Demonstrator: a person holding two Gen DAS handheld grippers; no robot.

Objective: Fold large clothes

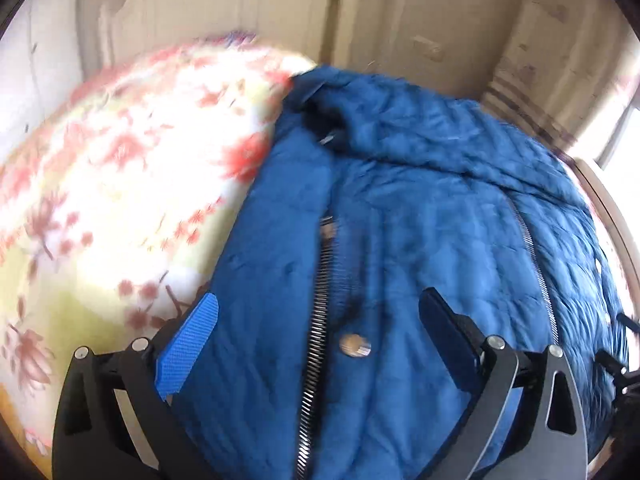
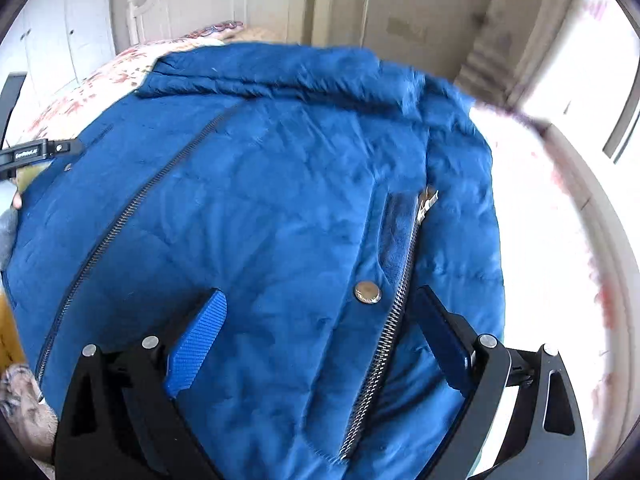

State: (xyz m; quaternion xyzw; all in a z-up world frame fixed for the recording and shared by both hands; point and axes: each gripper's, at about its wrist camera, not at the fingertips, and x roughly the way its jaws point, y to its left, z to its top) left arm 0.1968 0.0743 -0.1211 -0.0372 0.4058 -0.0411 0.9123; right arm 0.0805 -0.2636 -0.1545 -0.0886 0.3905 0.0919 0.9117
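Observation:
A large blue padded jacket (image 1: pixel 420 220) lies spread on a bed, its front up, with metal zippers (image 1: pixel 320 320) and a snap button (image 1: pixel 354 346). My left gripper (image 1: pixel 320 308) is open just above the jacket's lower left part, the fingers (image 1: pixel 188 344) either side of a zipper. In the right wrist view the same jacket (image 2: pixel 260 200) fills the frame. My right gripper (image 2: pixel 320 300) is open over its lower edge, beside a snap button (image 2: pixel 368 292) and a zipper (image 2: pixel 384 352). The left gripper's tip (image 2: pixel 36 152) shows at the far left edge.
The bed has a floral cover (image 1: pixel 120 180) left of the jacket and a bright patch (image 2: pixel 552 240) to its right. A white headboard (image 2: pixel 220 4) and wardrobe doors stand behind. A wooden bed edge (image 1: pixel 616 216) runs along the right.

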